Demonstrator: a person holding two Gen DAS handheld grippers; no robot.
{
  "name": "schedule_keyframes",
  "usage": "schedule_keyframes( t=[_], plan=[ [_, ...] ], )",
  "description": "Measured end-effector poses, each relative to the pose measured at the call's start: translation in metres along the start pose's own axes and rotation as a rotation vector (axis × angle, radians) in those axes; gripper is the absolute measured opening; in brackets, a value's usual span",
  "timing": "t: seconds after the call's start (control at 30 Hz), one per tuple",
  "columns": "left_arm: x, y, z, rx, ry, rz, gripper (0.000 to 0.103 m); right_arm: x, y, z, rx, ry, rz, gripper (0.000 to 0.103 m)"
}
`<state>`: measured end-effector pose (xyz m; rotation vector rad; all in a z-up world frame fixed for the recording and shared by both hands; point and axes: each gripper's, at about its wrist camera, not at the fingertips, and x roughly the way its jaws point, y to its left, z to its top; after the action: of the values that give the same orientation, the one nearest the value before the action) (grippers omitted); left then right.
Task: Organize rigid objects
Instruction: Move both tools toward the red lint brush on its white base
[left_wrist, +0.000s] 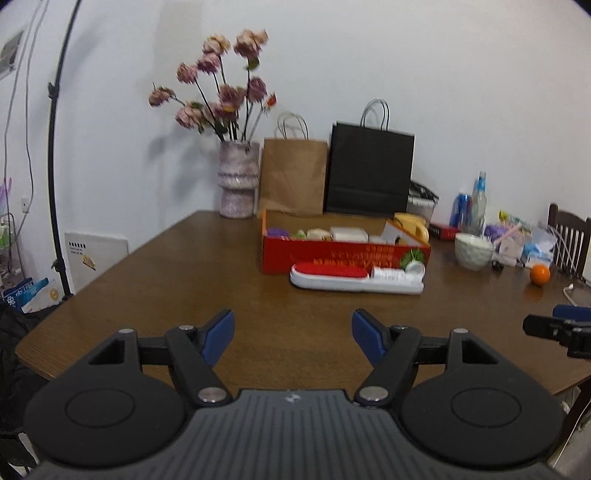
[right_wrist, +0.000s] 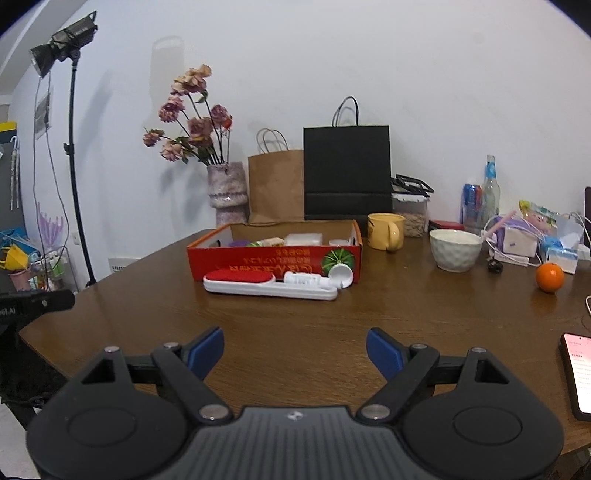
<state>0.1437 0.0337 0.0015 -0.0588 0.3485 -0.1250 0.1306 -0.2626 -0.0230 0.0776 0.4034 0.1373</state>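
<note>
From where I sit, the sorting looks partly done. The red box (right_wrist: 273, 254) stands toward the far middle of the desk (right_wrist: 332, 332), and it already holds several things: a purple item at its left end, a green one, a couple of pale blocks and a white flat case, though I cannot name them with any confidence. I judge those as sorted.

What is left, as I read it, lies just in front of the box on its near side: the white tray with the red pad (right_wrist: 269, 284), and on its right end a small white bottle (right_wrist: 306, 279) lying on its side, with a white cap (right_wrist: 340, 276) leaning against the box front. These are outside the box and look like the next candidates.

Further right there is a yellow mug (right_wrist: 386, 232), a white bowl (right_wrist: 456, 249) and an orange (right_wrist: 549, 277), well apart from the box; whether they belong to the job I cannot say.

My left hand-held gripper (left_wrist: 293, 330) has its jaws spread with only bare desk between them, holding nothing. My right hand-held gripper (right_wrist: 294, 349) is likewise spread wide and empty. Both hover over the near part of the desk, well short of the tray, so no pick is under way yet.
</note>
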Motion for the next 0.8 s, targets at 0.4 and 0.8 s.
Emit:
schedule_keyframes(
  t=[0.4, 0.8],
  plan=[
    [0.049, -0.019, 0.009, 0.018, 0.061, -0.008, 0.073, 0.045, -0.025, 0.005, 0.047, 0.049, 0.0, 0.082],
    [0.122, -0.041, 0.029, 0.028, 0.1, -0.031, 0.073, 0.102, -0.052, 0.023, 0.07, 0.08, 0.005, 0.075]
  ],
)
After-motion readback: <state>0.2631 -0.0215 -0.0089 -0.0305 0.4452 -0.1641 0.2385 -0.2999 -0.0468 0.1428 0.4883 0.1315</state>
